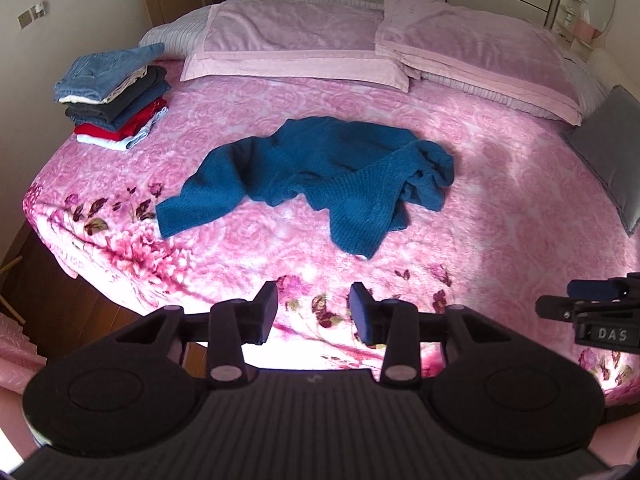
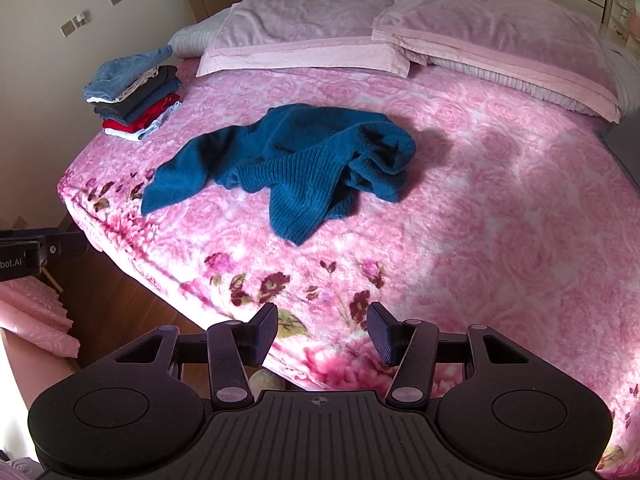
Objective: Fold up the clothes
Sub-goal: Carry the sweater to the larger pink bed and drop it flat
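A teal knitted sweater (image 1: 316, 176) lies crumpled in the middle of the pink floral bed (image 1: 500, 208), one sleeve stretched toward the left edge and a ribbed part hanging toward me. It also shows in the right wrist view (image 2: 296, 164) on the bed (image 2: 500, 220). My left gripper (image 1: 314, 316) is open and empty, held above the near edge of the bed, well short of the sweater. My right gripper (image 2: 322, 332) is open and empty, also above the near edge. The right gripper shows at the right edge of the left wrist view (image 1: 592, 308).
A stack of folded clothes (image 1: 116, 100) with jeans on top sits at the bed's far left corner, and shows in the right wrist view (image 2: 134, 96). Two pink pillows (image 1: 292, 40) lie at the head. A grey cushion (image 1: 608, 156) lies at the right edge. Wooden floor (image 1: 24, 272) is at left.
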